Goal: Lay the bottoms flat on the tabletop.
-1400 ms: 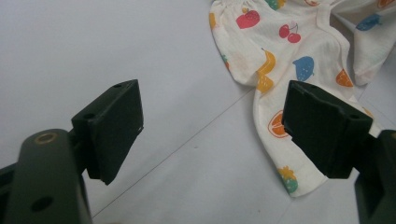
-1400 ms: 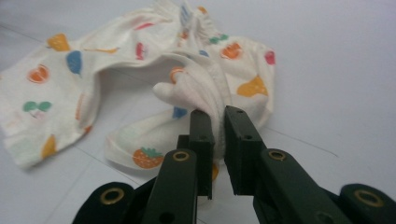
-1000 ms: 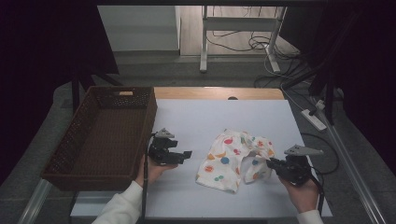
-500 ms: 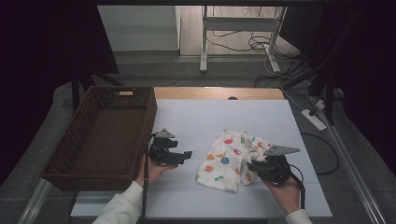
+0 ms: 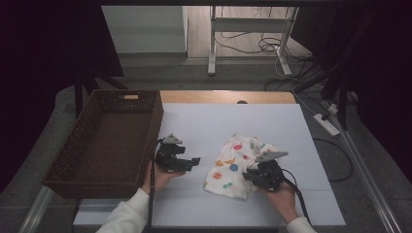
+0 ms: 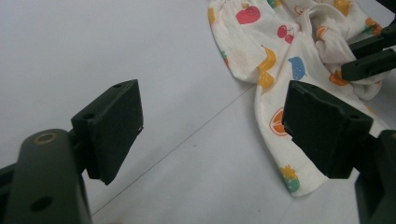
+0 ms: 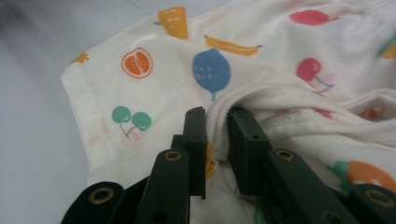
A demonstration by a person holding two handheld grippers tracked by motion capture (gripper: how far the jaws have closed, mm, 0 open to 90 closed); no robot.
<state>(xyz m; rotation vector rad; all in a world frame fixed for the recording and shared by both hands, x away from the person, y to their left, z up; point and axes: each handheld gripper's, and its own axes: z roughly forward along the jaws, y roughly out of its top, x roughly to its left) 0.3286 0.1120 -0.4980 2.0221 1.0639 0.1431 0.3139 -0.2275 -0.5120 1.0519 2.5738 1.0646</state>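
Our right tool pinches a fold of the soft, light fruit-print cloth lying crumpled on the white surface, while our left tool waits open beside its hem, a good second hold.

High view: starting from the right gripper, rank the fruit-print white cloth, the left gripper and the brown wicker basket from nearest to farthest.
1. Fruit-print white cloth: pinched in the right gripper, at its own left.
2. Left gripper: beyond the cloth, over bare white table.
3. Brown wicker basket: farthest, at the table's left edge.
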